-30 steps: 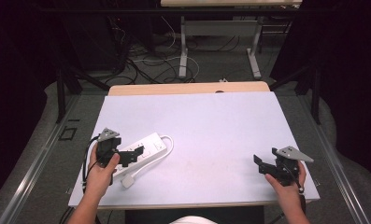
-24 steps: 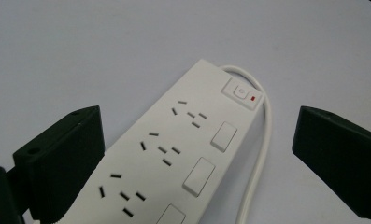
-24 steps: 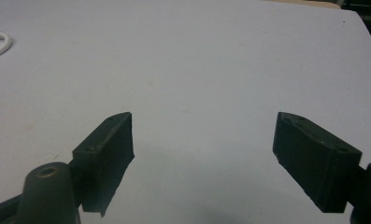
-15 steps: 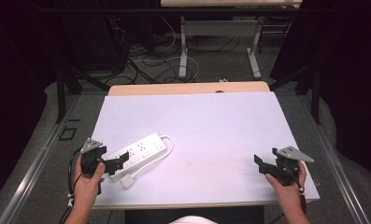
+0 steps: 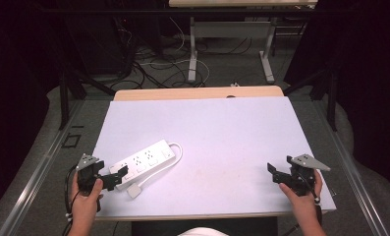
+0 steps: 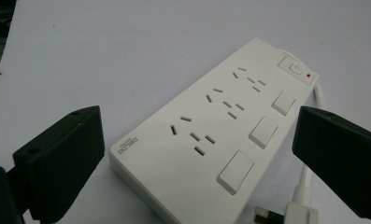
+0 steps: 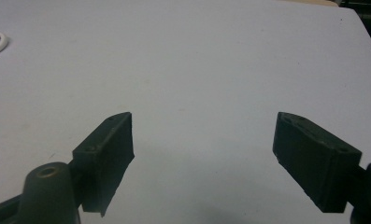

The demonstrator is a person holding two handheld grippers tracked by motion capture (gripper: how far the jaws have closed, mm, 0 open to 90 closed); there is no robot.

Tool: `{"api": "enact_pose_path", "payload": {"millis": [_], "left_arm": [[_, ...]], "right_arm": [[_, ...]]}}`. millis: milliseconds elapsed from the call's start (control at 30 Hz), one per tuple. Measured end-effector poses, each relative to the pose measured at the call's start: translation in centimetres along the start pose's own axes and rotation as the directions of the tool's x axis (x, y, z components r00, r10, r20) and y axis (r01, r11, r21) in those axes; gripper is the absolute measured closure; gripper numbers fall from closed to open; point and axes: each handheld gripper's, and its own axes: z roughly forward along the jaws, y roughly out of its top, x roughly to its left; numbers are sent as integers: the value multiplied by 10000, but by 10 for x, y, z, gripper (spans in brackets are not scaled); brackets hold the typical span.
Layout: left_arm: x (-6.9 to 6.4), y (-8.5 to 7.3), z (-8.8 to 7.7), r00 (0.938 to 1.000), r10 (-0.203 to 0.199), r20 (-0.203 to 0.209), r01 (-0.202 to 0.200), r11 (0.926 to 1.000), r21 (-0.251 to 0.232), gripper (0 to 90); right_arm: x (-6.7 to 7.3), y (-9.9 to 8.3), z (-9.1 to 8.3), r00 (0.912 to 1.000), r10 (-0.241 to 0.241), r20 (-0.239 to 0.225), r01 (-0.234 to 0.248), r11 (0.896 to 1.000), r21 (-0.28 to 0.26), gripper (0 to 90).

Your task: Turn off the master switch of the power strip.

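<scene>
The left hand reaches in at the desk's near left corner, its left gripper spread wide and aimed at the near end of the white power strip, which lies flat and slantwise with its cable looped beside it. At the near right edge, the right gripper gapes wide over bare desk.

A pale lavender bench carries a white power strip at about 8 o'clock, its plug lying just beside it at 6 o'clock.
</scene>
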Motion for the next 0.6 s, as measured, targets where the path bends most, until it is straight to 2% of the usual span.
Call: {"api": "enact_pose_path", "payload": {"millis": [233, 367, 467, 500, 600], "left_arm": [[10, -7, 3, 9994, -136, -317, 136, 9999, -31, 23], [14, -11, 5, 9992, -327, -207, 327, 9995, -13, 23], [15, -12, 7, 9991, -364, -236, 364, 9993, 3, 24], [16, -13, 8, 9988, -412, -275, 409, 9991, -122, 23], [17, -14, 9, 9987, -464, -196, 466, 9989, 98, 26]], "right_arm": [[-1, -1, 2, 10000, 4, -23, -4, 9999, -112, 198], [-2, -1, 1, 10000, 26, -13, -25, 9999, 113, 198], [-2, -2, 2, 10000, 36, -65, -36, 10000, -24, 198], [-1, -2, 2, 9998, 167, -92, -167, 9999, 34, 198], [-1, -2, 3, 10000, 60, -22, -60, 10000, -34, 198]]}}
